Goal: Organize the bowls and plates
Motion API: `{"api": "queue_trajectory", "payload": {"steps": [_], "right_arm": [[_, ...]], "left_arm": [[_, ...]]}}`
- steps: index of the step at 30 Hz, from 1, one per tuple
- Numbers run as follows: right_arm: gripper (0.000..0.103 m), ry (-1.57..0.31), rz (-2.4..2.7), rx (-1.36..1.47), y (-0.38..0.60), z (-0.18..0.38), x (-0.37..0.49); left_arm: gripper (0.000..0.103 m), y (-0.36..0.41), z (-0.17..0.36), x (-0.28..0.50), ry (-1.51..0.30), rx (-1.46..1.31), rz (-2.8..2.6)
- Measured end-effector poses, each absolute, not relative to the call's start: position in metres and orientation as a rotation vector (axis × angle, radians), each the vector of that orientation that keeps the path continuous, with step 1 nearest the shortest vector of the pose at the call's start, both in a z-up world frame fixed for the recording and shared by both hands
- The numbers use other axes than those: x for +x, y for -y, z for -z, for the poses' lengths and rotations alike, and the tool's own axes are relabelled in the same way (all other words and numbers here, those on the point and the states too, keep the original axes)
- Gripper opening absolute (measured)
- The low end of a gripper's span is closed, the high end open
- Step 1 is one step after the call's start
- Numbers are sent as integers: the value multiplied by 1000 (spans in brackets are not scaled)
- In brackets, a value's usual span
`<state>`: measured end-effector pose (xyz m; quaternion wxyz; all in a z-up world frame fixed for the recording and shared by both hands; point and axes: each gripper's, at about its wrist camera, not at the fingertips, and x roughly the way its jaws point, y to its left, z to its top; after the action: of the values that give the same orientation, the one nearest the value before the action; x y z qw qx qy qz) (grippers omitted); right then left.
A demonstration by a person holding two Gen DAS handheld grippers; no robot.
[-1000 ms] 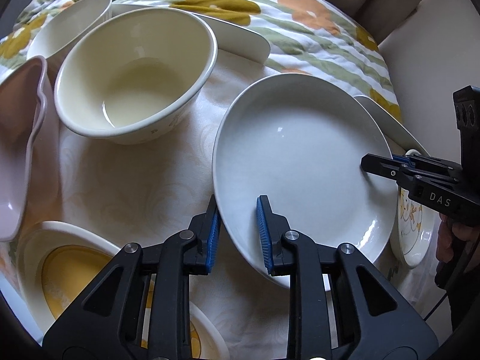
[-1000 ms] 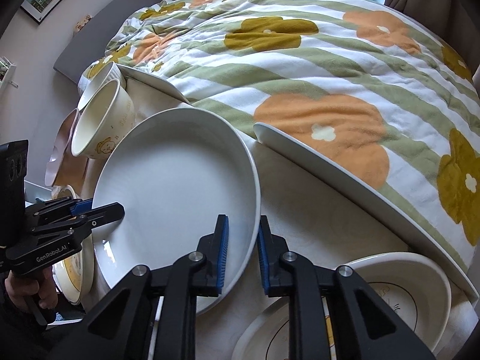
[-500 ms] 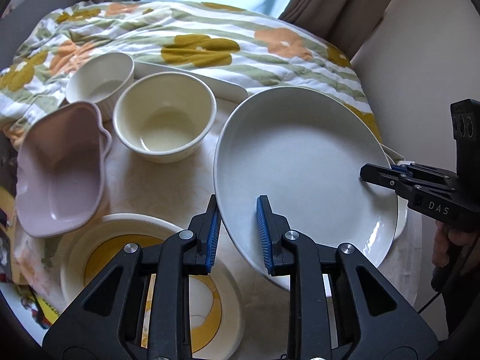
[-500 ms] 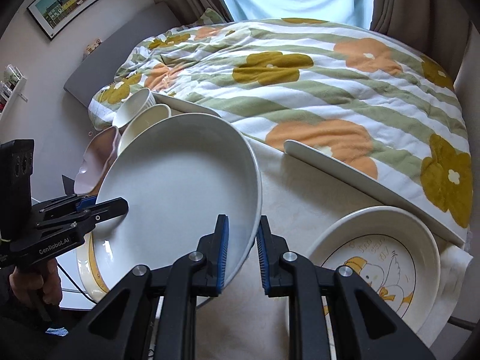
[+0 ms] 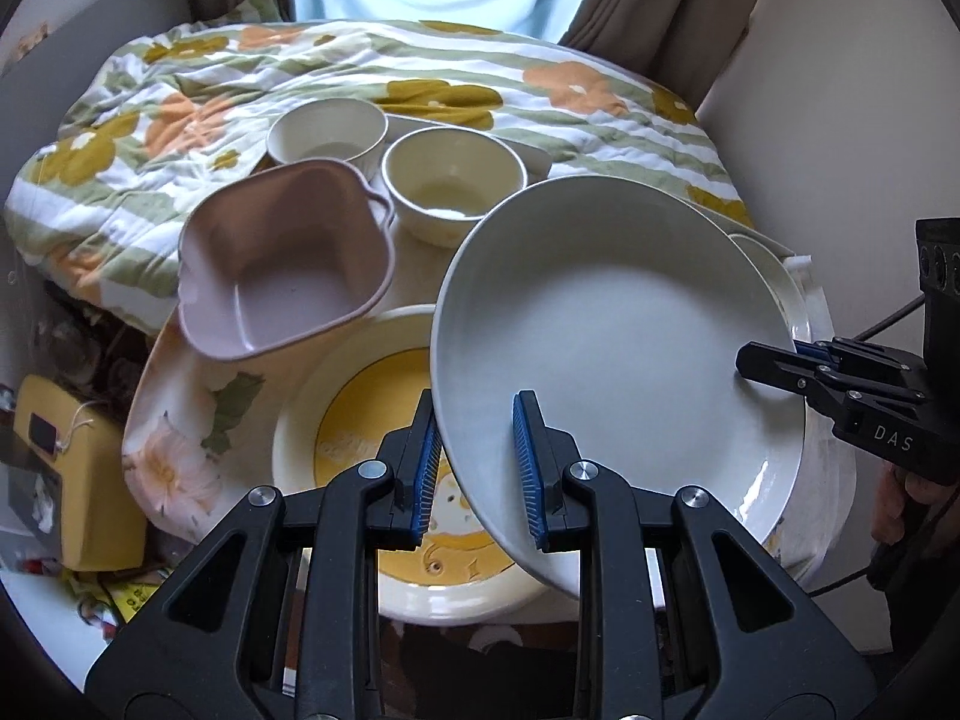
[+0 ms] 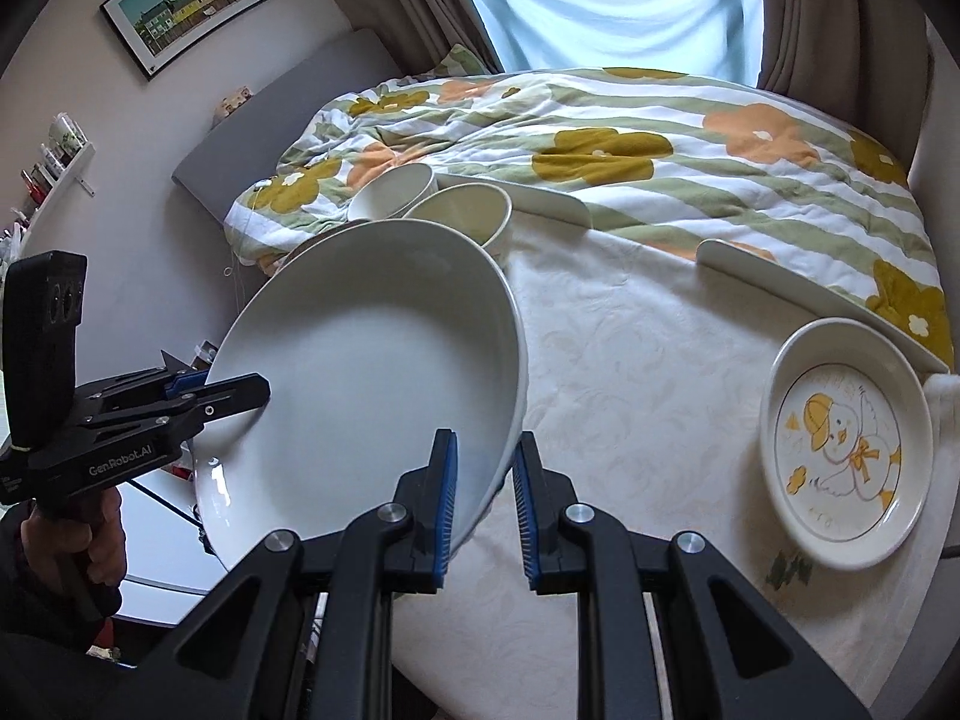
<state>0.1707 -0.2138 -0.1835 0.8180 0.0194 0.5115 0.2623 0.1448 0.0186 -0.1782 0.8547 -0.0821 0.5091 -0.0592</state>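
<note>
Bedroom with a small cloth-covered bench (image 6: 630,360) beside the bed: the large white plate (image 5: 606,324) is now lifted and carried.

Compared with a second ago, the plate has left the cloth and hangs tilted in the air, partly above the yellow-centred plate (image 5: 372,420); I judge it will be stacked there. The left claw (image 5: 474,462) is closed on its near rim and the right claw (image 6: 483,501) on the opposite rim. Counted, largest first: one large white plate, one yellow-centred plate, one duck plate (image 6: 846,450), one pink square dish (image 5: 282,258), two round cream bowls (image 5: 450,186) (image 5: 327,132).
</note>
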Motion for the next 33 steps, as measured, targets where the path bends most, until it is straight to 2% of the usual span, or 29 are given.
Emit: {"api": "queue_trajectory", "payload": {"steps": [14, 33], "right_arm": [[17, -1148, -368, 128, 162, 242, 135], [17, -1131, -188, 42, 144, 256, 128]], "left_arm": [[20, -74, 249, 137, -1191, -149, 256], [21, -56, 274, 159, -1182, 72, 263]]}}
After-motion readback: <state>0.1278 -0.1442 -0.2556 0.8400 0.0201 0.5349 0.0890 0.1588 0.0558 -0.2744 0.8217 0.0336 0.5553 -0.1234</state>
